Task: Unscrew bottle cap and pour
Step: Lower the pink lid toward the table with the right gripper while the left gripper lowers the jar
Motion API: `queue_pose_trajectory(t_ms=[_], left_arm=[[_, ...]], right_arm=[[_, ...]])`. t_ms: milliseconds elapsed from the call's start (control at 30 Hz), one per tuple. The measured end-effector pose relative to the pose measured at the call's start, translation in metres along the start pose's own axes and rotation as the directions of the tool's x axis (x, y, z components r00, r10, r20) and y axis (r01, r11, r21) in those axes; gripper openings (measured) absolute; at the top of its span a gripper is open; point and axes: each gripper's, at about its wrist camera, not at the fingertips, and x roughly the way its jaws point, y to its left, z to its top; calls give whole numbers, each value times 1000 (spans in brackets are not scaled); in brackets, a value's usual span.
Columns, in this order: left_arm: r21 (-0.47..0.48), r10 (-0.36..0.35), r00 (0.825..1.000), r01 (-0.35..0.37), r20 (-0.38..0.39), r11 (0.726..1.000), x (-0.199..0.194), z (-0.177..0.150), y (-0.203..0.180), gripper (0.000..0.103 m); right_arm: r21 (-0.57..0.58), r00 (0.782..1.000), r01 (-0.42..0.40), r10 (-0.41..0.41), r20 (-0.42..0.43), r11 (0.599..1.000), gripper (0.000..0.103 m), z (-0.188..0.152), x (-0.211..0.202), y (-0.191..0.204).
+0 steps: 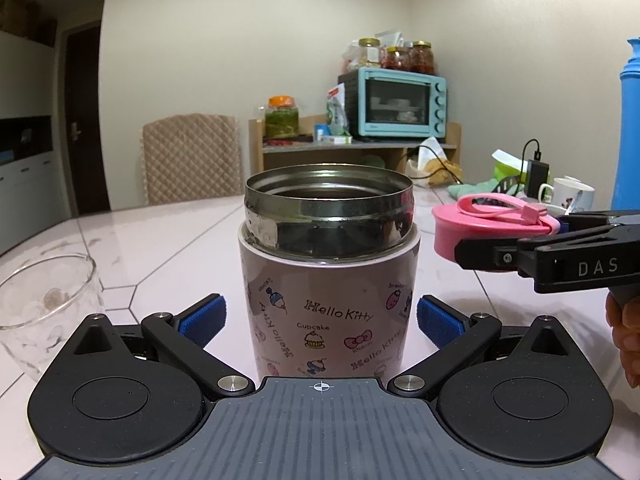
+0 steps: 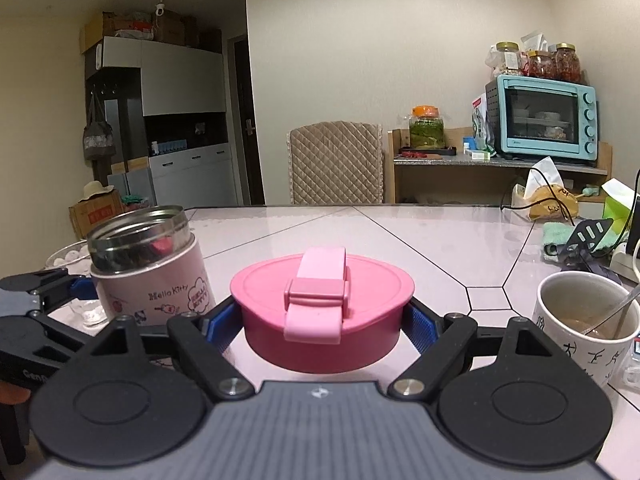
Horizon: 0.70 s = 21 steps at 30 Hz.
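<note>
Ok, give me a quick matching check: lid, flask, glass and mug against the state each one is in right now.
1 pink lid
2 Hello Kitty flask
3 glass
4 white mug

A spoon inside
B gripped in the right tongs
C uncapped, between the left tongs
D clear, beside the flask

Pairs: 1-B, 2-C, 3-D, 4-A

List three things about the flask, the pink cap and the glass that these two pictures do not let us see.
- Flask: the contents; in both views the steel rim blocks the dark inside.
- Pink cap: its underside and thread; both views show only its top and side.
- Glass: its left side, cut off by the left wrist view's edge.
</note>
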Motion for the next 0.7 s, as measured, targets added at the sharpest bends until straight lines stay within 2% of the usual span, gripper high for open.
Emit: queue_pose_trajectory(t_ms=[267, 700], left_arm=[[-3, -14, 1000, 14, -13, 1000, 2, 0, -2, 103], [-3, 4, 1000, -4, -30, 1000, 1, 0, -6, 103]], right_arm=[[2, 999, 14, -14, -35, 1000, 85, -6, 2, 2], [-1, 997, 25, -25, -78, 1000, 85, -12, 6, 2]])
